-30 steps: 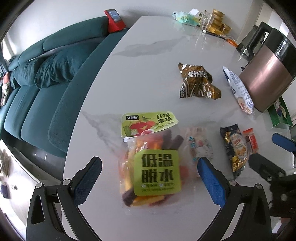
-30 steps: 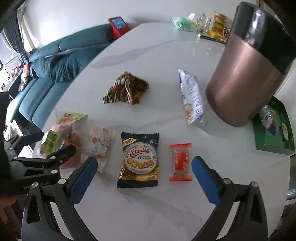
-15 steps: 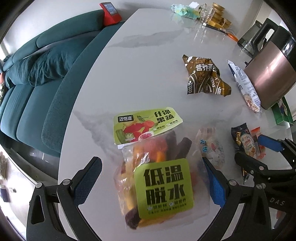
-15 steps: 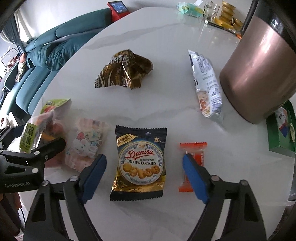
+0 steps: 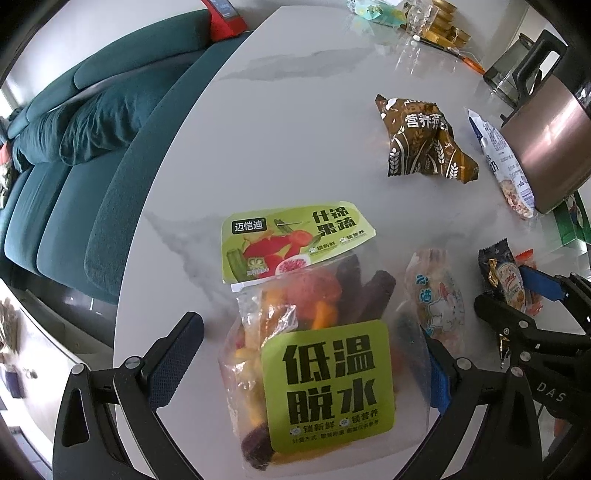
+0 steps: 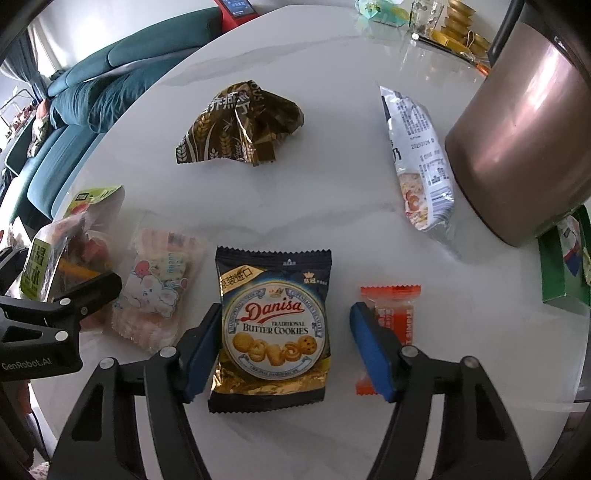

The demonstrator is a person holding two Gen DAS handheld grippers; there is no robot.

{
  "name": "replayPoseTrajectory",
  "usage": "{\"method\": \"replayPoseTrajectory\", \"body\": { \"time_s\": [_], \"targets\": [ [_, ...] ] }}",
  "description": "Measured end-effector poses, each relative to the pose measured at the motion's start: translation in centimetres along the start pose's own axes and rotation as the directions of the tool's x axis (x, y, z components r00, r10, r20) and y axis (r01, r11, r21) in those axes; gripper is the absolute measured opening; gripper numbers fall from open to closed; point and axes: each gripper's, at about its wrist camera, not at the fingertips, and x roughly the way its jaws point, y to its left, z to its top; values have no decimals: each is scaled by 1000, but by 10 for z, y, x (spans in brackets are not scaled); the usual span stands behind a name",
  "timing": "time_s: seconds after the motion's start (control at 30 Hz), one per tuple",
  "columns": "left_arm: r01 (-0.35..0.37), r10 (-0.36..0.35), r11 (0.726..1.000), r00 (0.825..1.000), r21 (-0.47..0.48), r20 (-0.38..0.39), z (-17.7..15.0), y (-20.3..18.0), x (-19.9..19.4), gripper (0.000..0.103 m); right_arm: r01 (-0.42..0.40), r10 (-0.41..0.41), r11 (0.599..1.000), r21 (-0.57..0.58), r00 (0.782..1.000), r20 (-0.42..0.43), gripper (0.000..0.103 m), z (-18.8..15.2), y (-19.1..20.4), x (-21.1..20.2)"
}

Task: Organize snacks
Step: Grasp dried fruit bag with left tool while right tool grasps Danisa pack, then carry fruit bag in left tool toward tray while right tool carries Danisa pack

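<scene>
My left gripper (image 5: 306,363) is open, its jaws on either side of a clear bag of dried fruit and vegetables with green labels (image 5: 314,332); the bag also shows in the right wrist view (image 6: 62,251). My right gripper (image 6: 284,350) is open around a dark blue Danisa butter cookies pack (image 6: 273,328), the left pad close to its edge. A pink cartoon candy pack (image 6: 159,291) lies between the two. An orange wrapped bar (image 6: 397,317) lies just right of the right pad. A brown crumpled cereal bag (image 6: 236,125) and a white snack bag (image 6: 417,158) lie farther back.
A tall copper-coloured appliance (image 6: 524,140) stands at the right, with a green box (image 6: 561,266) beside it. Gold items and a glass (image 6: 443,26) sit at the far table edge. A teal sofa (image 5: 74,140) runs along the table's left edge.
Both grippers have moved forward and lower. The left jaws now straddle the dried fruit bag, and the right jaws have narrowed around the Danisa pack.
</scene>
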Motion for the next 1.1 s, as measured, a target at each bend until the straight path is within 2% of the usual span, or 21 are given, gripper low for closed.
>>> {"method": "replayPoseTrajectory", "body": {
  "time_s": [0.27, 0.33, 0.37, 0.4, 0.43, 0.47, 0.57, 0.67, 0.8, 1.1],
  "targets": [
    [-29, 29, 999, 1000, 25, 0, -5, -5, 1, 99, 5, -5, 1000, 26, 1000, 5, 103, -5, 1, 0],
    [-33, 33, 999, 999, 28, 3, -6, -5, -2, 94, 4, -4, 1000, 24, 1000, 5, 103, -5, 1, -1],
    [-31, 31, 999, 999, 37, 7, -6, -5, -3, 88, 3, -3, 1000, 22, 1000, 6, 103, -5, 0, -1],
    [-34, 33, 998, 999, 46, 12, -5, -7, -4, 79, 2, -2, 1000, 20, 1000, 16, 99, -6, 1, -3],
    [-47, 46, 997, 999, 61, 14, -5, -9, -5, 74, 1, -2, 1000, 20, 1000, 22, 81, -6, 1, -4],
    [-52, 51, 996, 999, 76, 14, -5, -12, -6, 70, 1, -2, 1000, 19, 1000, 20, 81, -7, 0, -5],
    [-46, 45, 996, 999, 79, 11, -6, -11, -6, 69, -5, 5, 1000, 5, 1000, 16, 79, -7, 1, -5],
    [-34, 34, 997, 999, 76, 13, -8, -9, -8, 66, -11, 11, 1000, -8, 1000, 18, 73, -8, 3, -6],
    [-11, 10, 998, 1000, 60, 7, -7, -5, -12, 64, -42, 41, 999, 14, 999, 22, 70, -9, 2, -9],
    [-7, 2, 997, 998, 79, 60, -10, -12, -41, 63, -92, 89, 995, 46, 993, 73, 69, -17, -14, -38]
  ]
}}
